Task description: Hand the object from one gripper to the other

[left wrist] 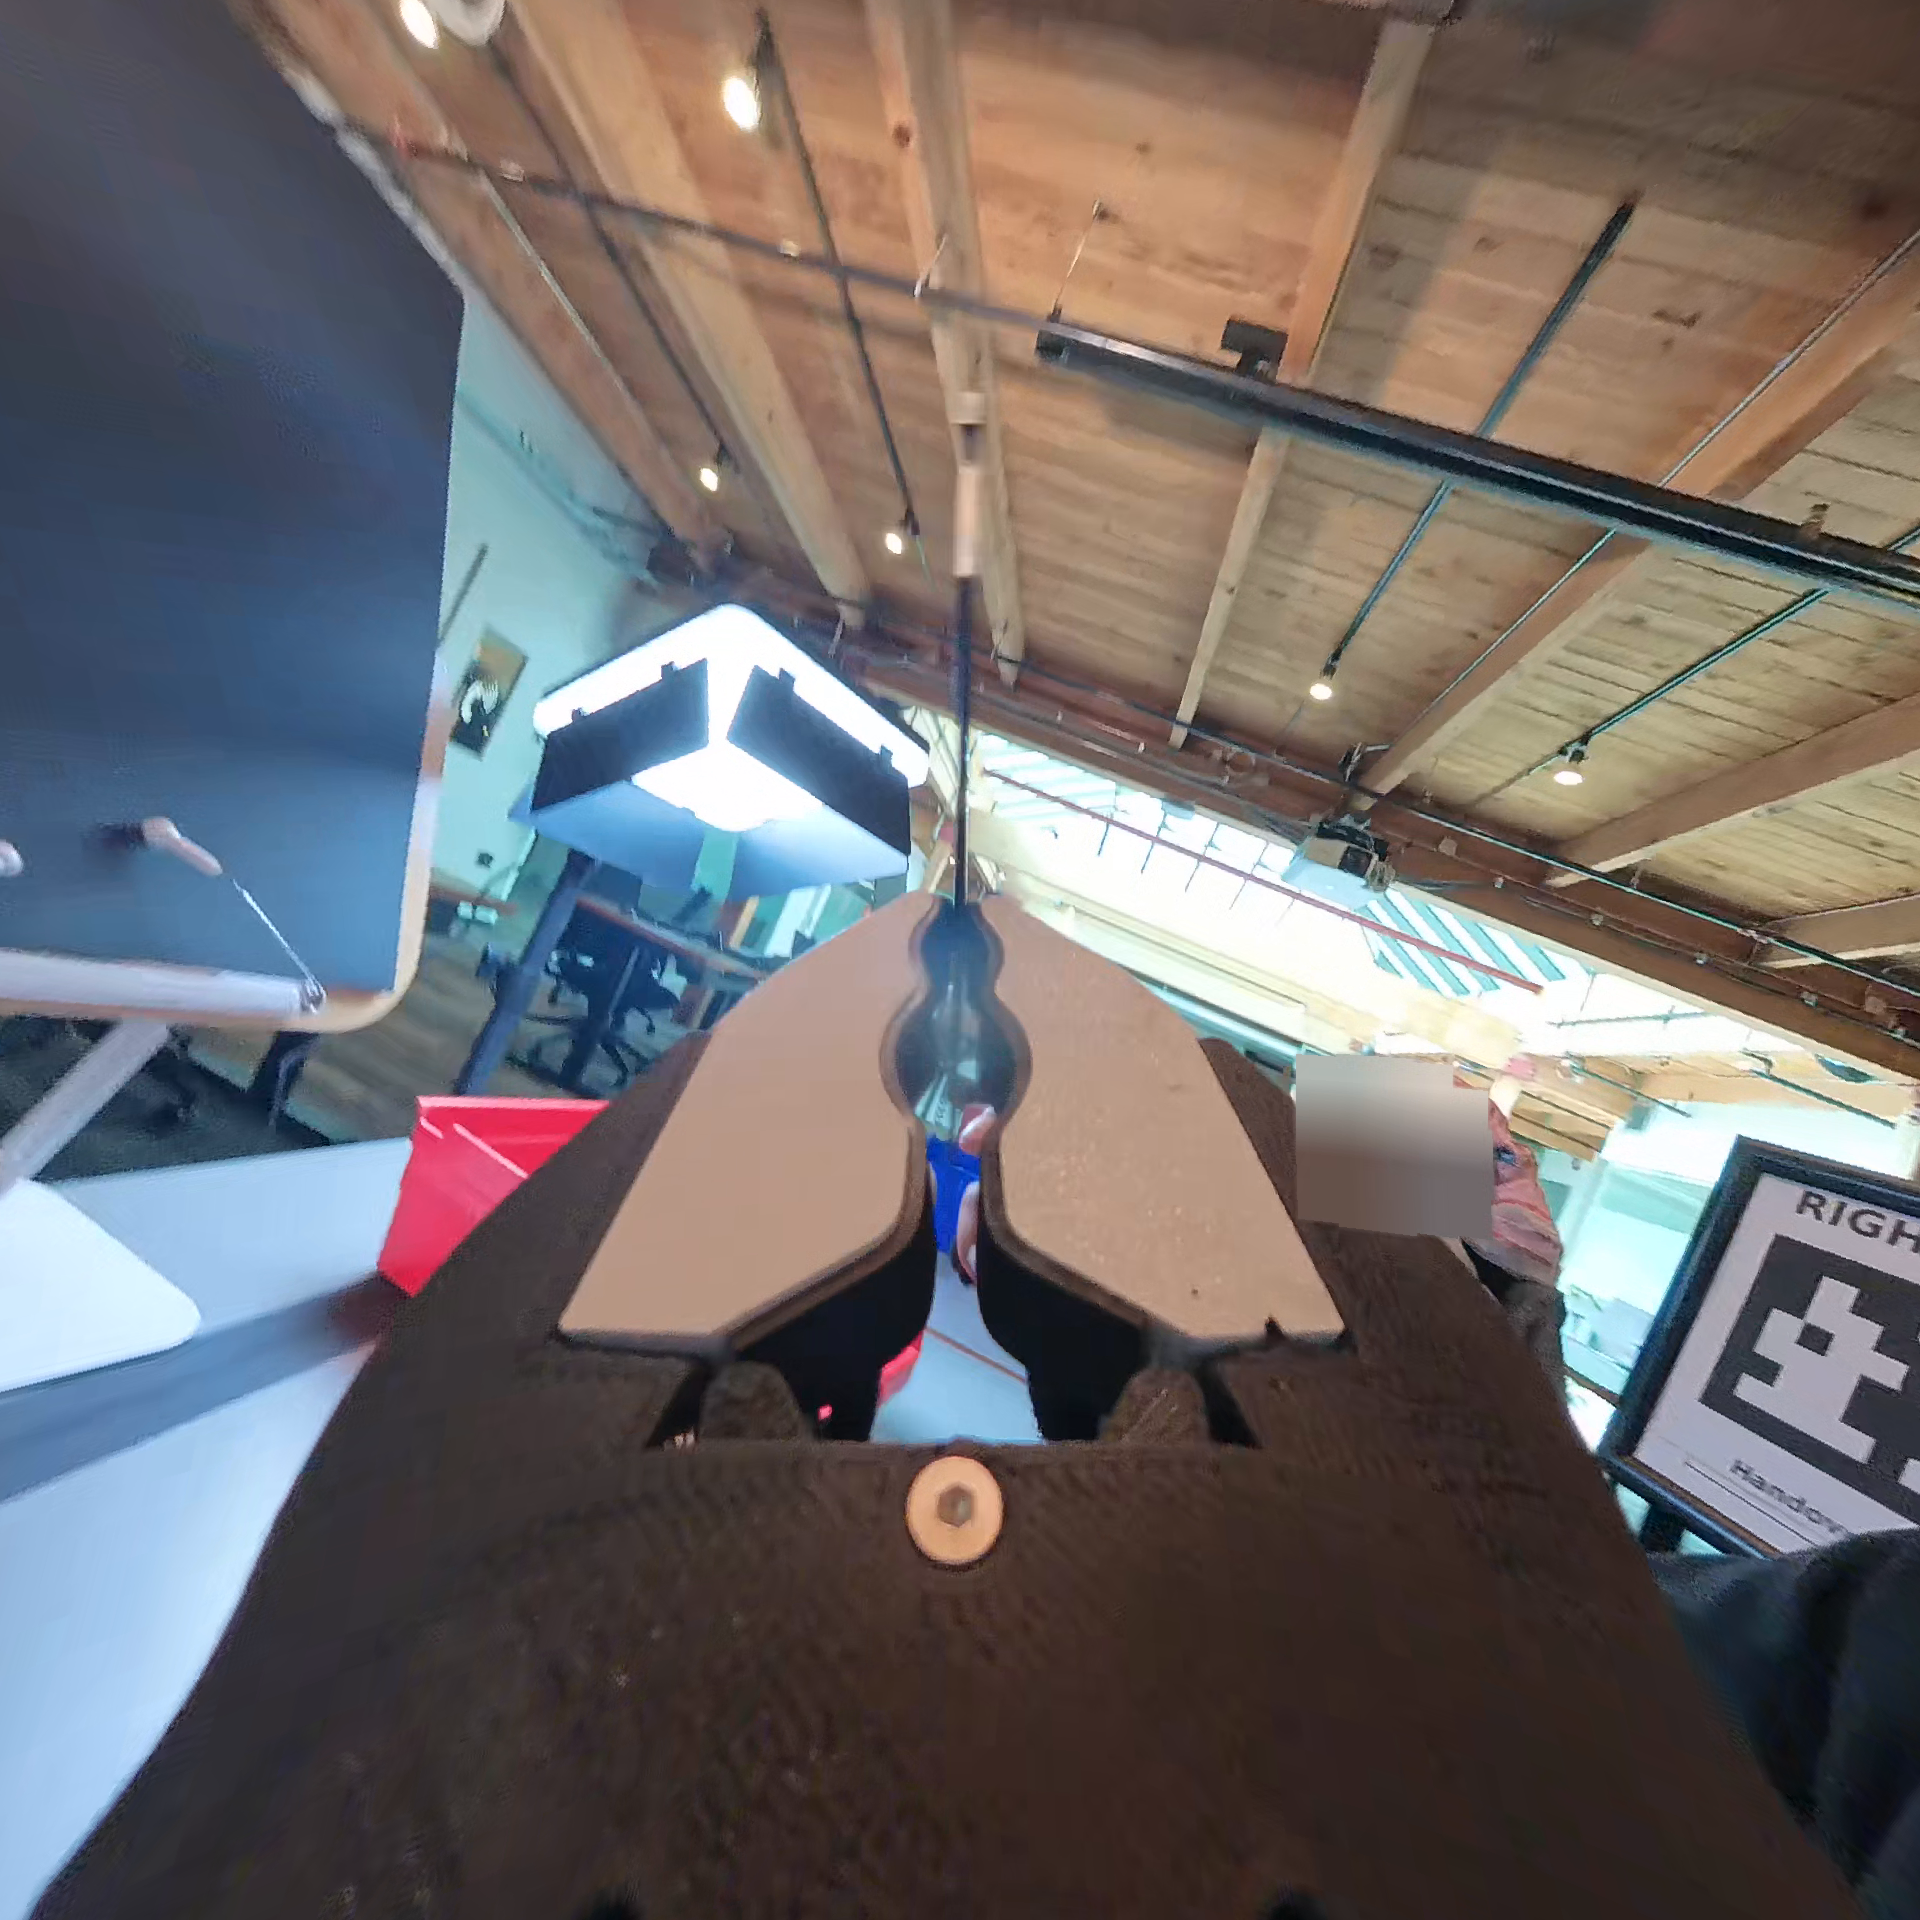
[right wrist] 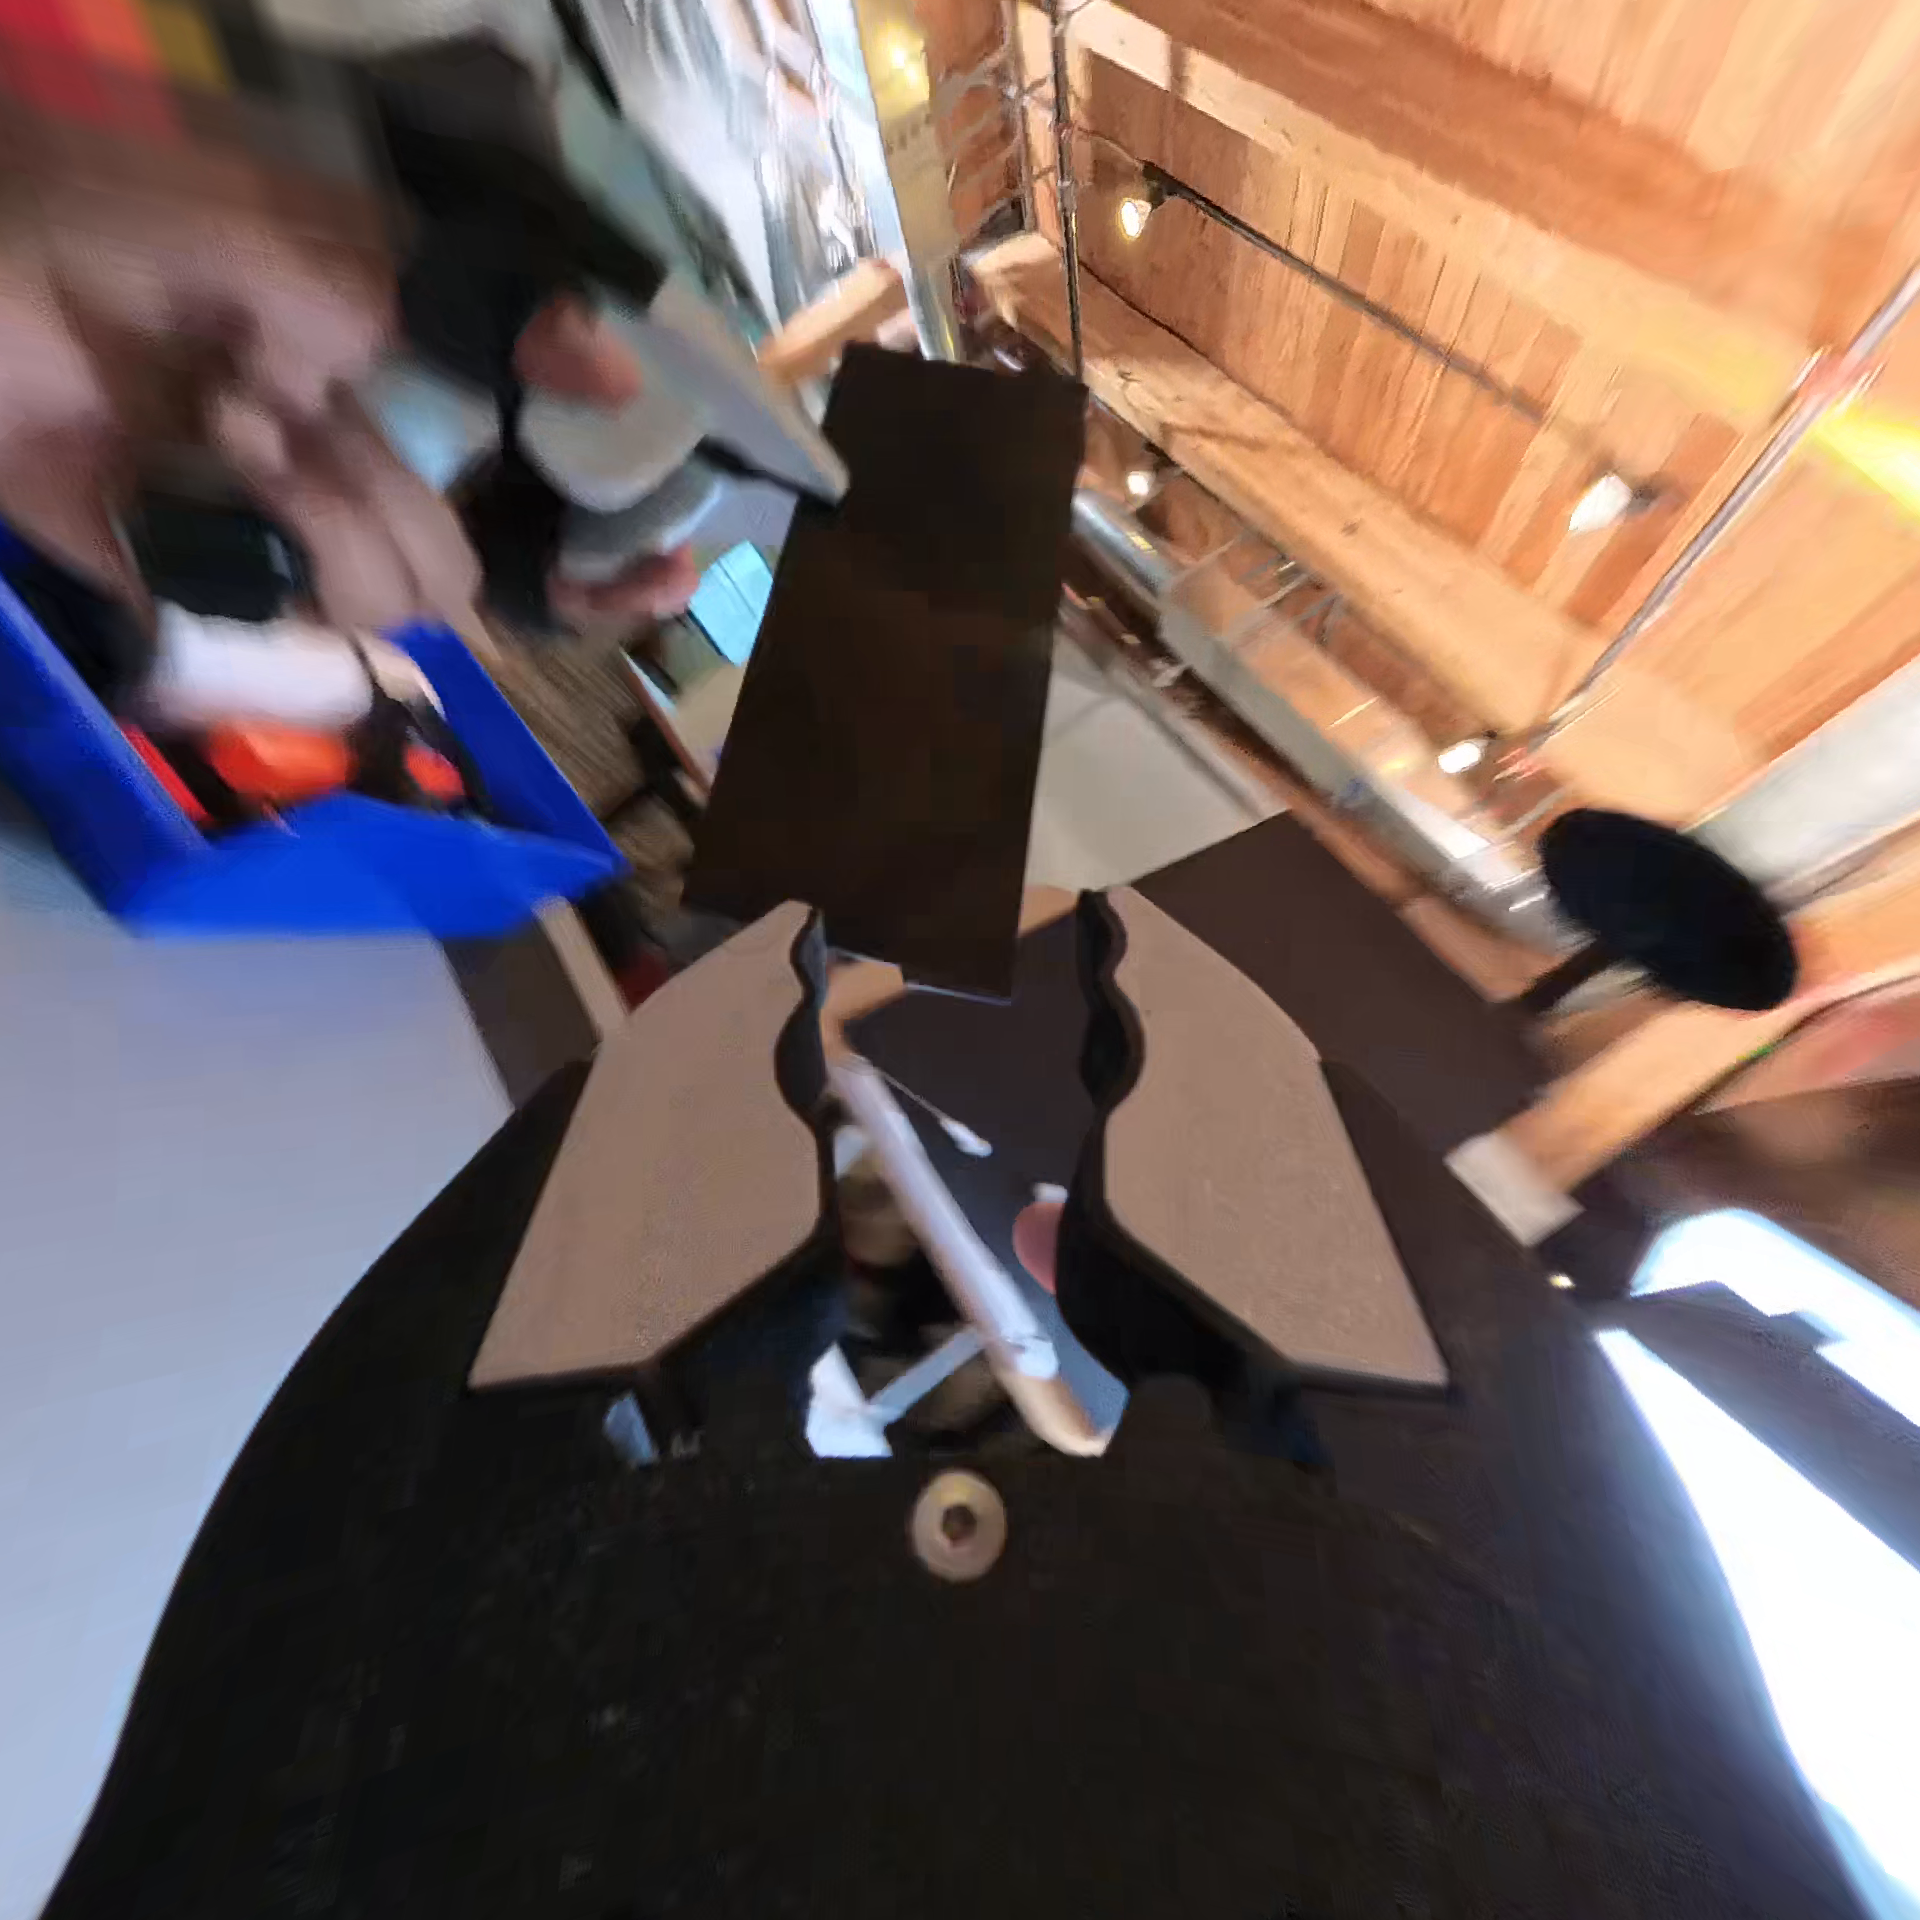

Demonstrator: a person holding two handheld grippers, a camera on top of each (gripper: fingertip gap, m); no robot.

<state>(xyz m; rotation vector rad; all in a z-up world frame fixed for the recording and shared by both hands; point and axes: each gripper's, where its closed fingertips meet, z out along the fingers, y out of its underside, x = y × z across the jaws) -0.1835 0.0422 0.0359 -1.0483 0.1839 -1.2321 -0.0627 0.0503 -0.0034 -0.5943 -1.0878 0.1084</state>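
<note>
My left gripper (left wrist: 961, 920) points up toward the ceiling. Its jaws are closed on a thin black flat object (left wrist: 964, 748), seen edge-on as a dark line rising from the fingertips. In the right wrist view, which is motion-blurred, a flat black rectangle (right wrist: 894, 665) stands face-on just beyond my right gripper (right wrist: 945, 925). That gripper is open, and the rectangle's lower edge hangs between its fingertips without touching either. I cannot see what holds the rectangle in that view. Neither gripper shows in the other's view.
A red bin (left wrist: 468, 1174) and a white table (left wrist: 125, 1610) lie to the left. A blue bin (right wrist: 343, 852) holds several things. A framed sign with a square marker (left wrist: 1787, 1371) stands on the right. A softbox light (left wrist: 727, 748) hangs ahead. A person (right wrist: 208, 343) is nearby.
</note>
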